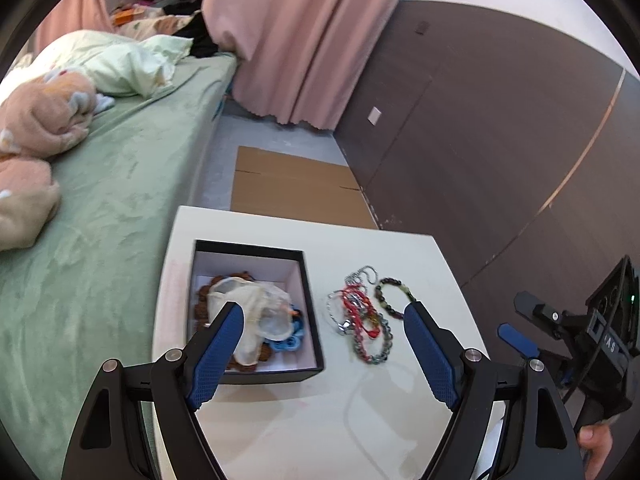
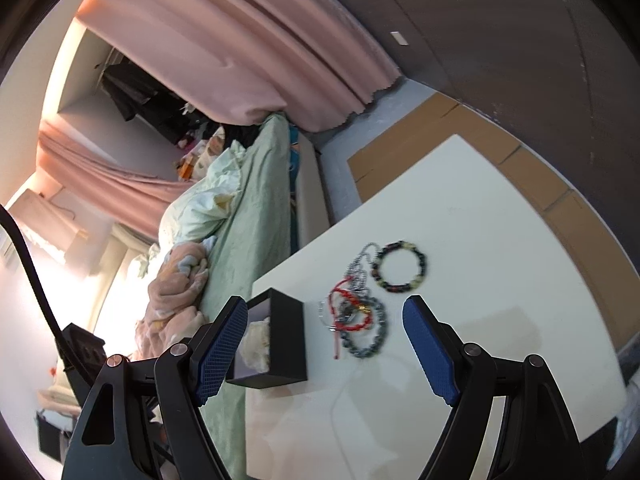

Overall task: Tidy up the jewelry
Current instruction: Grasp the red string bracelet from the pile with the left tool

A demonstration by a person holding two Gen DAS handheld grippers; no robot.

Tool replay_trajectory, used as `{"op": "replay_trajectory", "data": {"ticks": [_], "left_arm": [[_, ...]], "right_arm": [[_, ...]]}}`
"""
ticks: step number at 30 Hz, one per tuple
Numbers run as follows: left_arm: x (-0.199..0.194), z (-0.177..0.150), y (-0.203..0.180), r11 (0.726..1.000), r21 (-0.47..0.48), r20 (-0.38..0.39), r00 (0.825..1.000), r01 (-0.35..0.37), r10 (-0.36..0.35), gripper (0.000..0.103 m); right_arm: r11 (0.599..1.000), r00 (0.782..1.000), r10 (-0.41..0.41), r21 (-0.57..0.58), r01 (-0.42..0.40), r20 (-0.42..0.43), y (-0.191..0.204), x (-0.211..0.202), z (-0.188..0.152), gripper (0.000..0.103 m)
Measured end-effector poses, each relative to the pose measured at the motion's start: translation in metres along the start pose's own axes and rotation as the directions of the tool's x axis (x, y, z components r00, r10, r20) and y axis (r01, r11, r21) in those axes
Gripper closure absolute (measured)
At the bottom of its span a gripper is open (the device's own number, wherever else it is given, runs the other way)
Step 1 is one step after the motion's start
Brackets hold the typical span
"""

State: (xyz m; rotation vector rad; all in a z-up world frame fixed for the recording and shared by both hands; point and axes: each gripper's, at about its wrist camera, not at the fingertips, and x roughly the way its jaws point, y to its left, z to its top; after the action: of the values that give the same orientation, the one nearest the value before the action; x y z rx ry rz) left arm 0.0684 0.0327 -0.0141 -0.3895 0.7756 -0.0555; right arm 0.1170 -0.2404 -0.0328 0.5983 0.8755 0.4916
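A black box point(image 1: 308, 312) with a white inside stands on the white table point(image 1: 320, 420). It holds a sheer pouch point(image 1: 256, 308), brown beads and a blue piece. Right of it lies a tangled pile of bracelets and chains point(image 1: 360, 320) and a dark bead bracelet point(image 1: 394, 296). My left gripper point(image 1: 324, 312) is open and empty above the box's right wall. In the right wrist view the box point(image 2: 286, 340), the pile point(image 2: 356, 320) and the bead bracelet point(image 2: 400, 266) show too. My right gripper point(image 2: 324, 308) is open and empty, above the pile.
A bed with a green sheet point(image 1: 100, 220) and a rumpled blanket point(image 1: 36, 120) borders the table's left side. Flat cardboard point(image 1: 296, 188) lies on the floor beyond the table. A dark wall panel point(image 1: 480, 140) stands at the right, pink curtains point(image 1: 300, 40) behind.
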Motion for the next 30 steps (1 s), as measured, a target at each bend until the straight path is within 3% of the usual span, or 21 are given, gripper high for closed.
{"op": "replay_trajectory", "data": {"ticks": [4, 9, 19, 30], "left_arm": [[0.011, -0.004, -0.016, 0.999, 0.040, -0.024, 1.000, 0.010, -0.009, 0.023], [0.033, -0.011, -0.034, 0.997, 0.074, -0.087, 0.996, 0.012, -0.006, 0.042], [0.079, -0.013, -0.041, 1.000, -0.010, -0.197, 0.980, 0.024, -0.025, 0.068], [0.114, -0.012, -0.051, 0.999, -0.009, -0.222, 0.974, -0.037, 0.034, 0.076]], "right_arm": [[0.999, 1.000, -0.029, 0.039, 0.029, -0.010, -0.011, -0.001, 0.003, 0.022], [0.996, 0.999, -0.047, 0.076, 0.048, -0.021, -0.024, -0.002, 0.007, 0.022], [0.988, 0.998, -0.053, 0.141, 0.057, -0.028, -0.042, -0.005, 0.017, 0.022], [0.978, 0.998, -0.053, 0.201, 0.058, -0.030, -0.057, -0.002, 0.028, 0.022]]}}
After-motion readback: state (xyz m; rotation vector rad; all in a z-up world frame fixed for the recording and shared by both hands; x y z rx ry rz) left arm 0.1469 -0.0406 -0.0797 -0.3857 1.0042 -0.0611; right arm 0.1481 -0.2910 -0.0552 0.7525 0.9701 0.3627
